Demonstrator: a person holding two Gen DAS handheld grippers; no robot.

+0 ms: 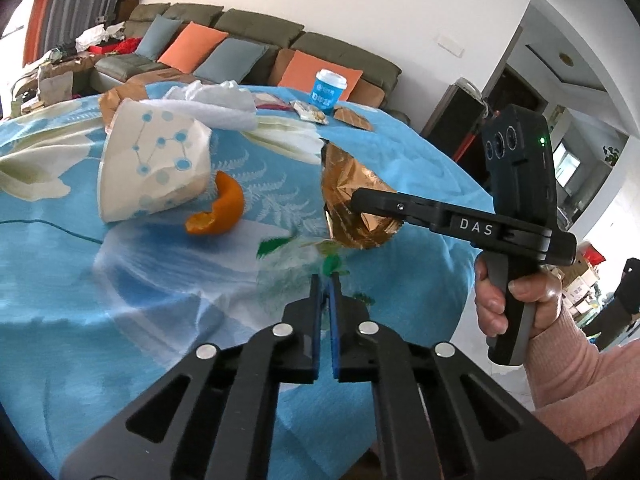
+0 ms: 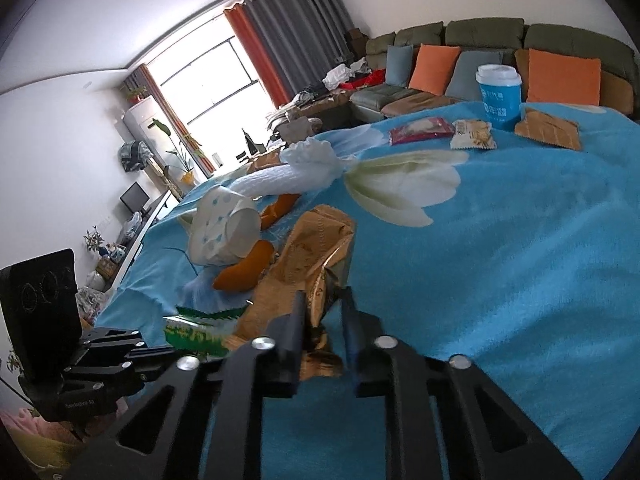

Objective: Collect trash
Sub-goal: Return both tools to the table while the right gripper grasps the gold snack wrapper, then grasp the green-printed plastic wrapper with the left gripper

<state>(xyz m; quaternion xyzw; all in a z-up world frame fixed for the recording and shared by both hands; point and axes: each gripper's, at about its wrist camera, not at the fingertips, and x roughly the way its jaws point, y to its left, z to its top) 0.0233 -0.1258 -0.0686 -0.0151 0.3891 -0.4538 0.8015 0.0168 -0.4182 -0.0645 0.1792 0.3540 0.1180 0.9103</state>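
Observation:
A crumpled gold wrapper (image 2: 316,248) lies on the blue flowered tablecloth (image 2: 500,260). My right gripper (image 2: 323,308) is shut on its near end, and the foil bunches between the two fingers. In the left wrist view the same gold wrapper (image 1: 348,196) sits under the right gripper's finger (image 1: 372,202). My left gripper (image 1: 326,280) is shut on the edge of a clear wrapper with green print (image 1: 304,254). In the right wrist view, that green wrapper (image 2: 200,328) sticks out beside the gold one.
A crushed white paper cup with blue dots (image 1: 156,164), an orange peel (image 1: 224,208) and white tissue (image 1: 216,104) lie to the left. At the far edge stand a blue cup (image 2: 498,96) and several snack packets (image 2: 472,134). A sofa (image 1: 256,36) is behind.

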